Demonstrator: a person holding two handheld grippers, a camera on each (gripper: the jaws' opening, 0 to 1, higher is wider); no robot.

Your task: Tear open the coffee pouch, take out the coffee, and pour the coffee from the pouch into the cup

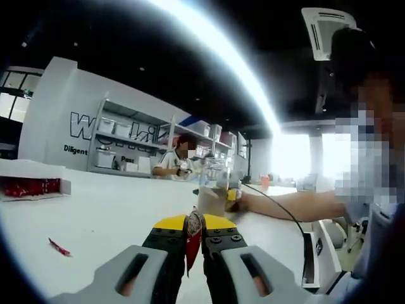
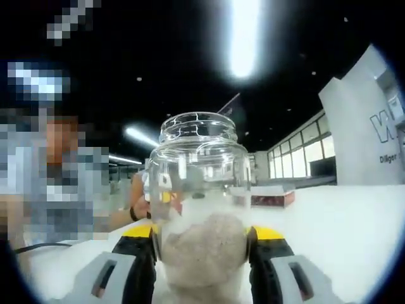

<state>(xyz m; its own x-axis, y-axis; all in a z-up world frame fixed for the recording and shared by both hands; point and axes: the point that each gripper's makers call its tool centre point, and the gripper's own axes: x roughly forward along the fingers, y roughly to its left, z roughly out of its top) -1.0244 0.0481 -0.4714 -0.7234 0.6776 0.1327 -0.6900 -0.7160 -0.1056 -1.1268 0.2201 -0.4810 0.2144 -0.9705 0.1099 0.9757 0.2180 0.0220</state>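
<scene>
White desk (image 1: pixel 114 215) stretching out under a dark ceiling with a bright strip light, shelving and a lettered wall at the back; the left gripper (image 1: pixel 195 244) is clenched on the coffee pouch (image 1: pixel 193 237), a thin red sachet pinched edge-on between the jaws, its top crumpled just above them; off near the desk's left edge sits a box of red sachets (image 1: pixel 31 185), and a small red scrap (image 1: pixel 59 247) lies on the bare white nearer the gripper; across the desk a person's arm reaches in from the right.

Over to the right gripper view; the right gripper (image 2: pixel 201 250) is grasping the glass jar (image 2: pixel 201 190) that serves as the cup, jaws pressed to either side of its lower body, mouth upward and open; pale brown powder (image 2: pixel 202 244) already heaps in the bottom, so by my reading some coffee has gone in; whether the pouch is empty I cannot tell.

For the pour, the judgement is this: bring the pouch's torn end right over the jar's mouth, tip it slowly, keep the jar level; the sachet is flimsy and may fold, so hold the pinch low and let the open end hang free; a shaky tilt risks powder on the desk.
</scene>
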